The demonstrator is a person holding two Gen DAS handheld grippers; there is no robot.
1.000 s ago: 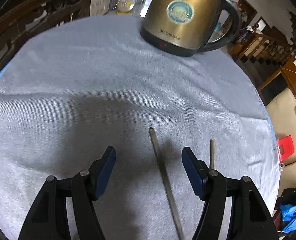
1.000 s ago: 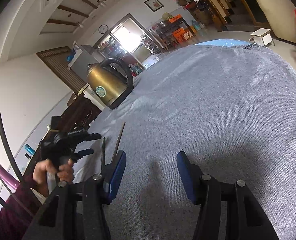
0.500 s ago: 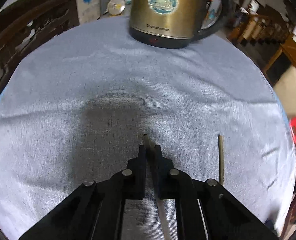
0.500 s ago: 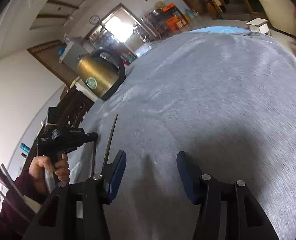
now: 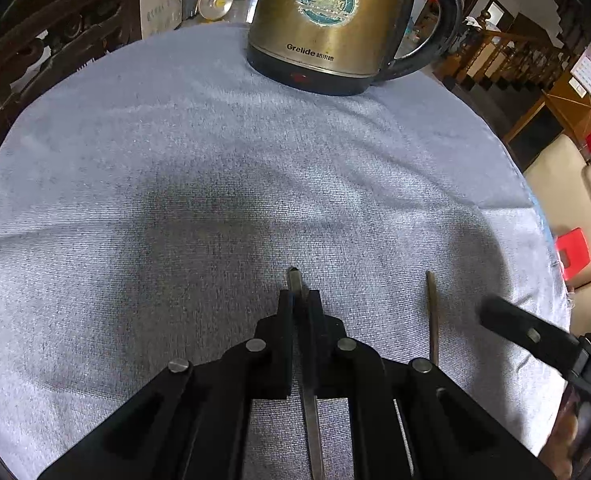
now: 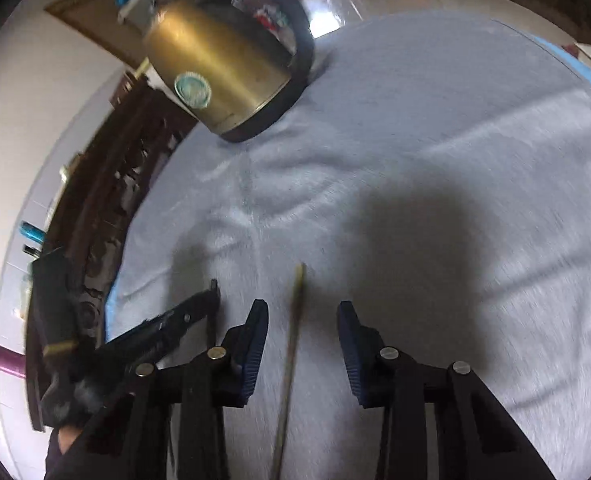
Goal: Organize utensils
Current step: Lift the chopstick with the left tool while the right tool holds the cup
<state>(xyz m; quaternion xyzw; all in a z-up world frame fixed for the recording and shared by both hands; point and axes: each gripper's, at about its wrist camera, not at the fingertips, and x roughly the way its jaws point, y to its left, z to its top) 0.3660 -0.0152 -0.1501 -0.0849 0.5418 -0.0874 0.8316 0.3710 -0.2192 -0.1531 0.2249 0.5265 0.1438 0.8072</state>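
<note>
Two thin dark chopsticks lie on a grey cloth point(image 5: 175, 200). My left gripper point(image 5: 300, 300) is shut on the left chopstick point(image 5: 294, 278), whose tip pokes out past the fingertips. The second chopstick point(image 5: 432, 316) lies parallel to its right. In the right wrist view my right gripper point(image 6: 301, 312) is open and straddles that second chopstick point(image 6: 293, 332), low over the cloth. The left gripper point(image 6: 199, 304) shows there at the left, shut on its chopstick. The right gripper's finger point(image 5: 511, 324) shows at the left wrist view's right edge.
A brass electric kettle point(image 5: 331, 24) with a black handle stands at the far side of the round table; it also shows in the right wrist view point(image 6: 219, 68). A dark carved wooden chair point(image 5: 55, 32) is at the left. The cloth's edge point(image 5: 535, 208) runs along the right.
My left gripper closed on the left chopstick. My right gripper swung left and down, and now straddles the second chopstick.
</note>
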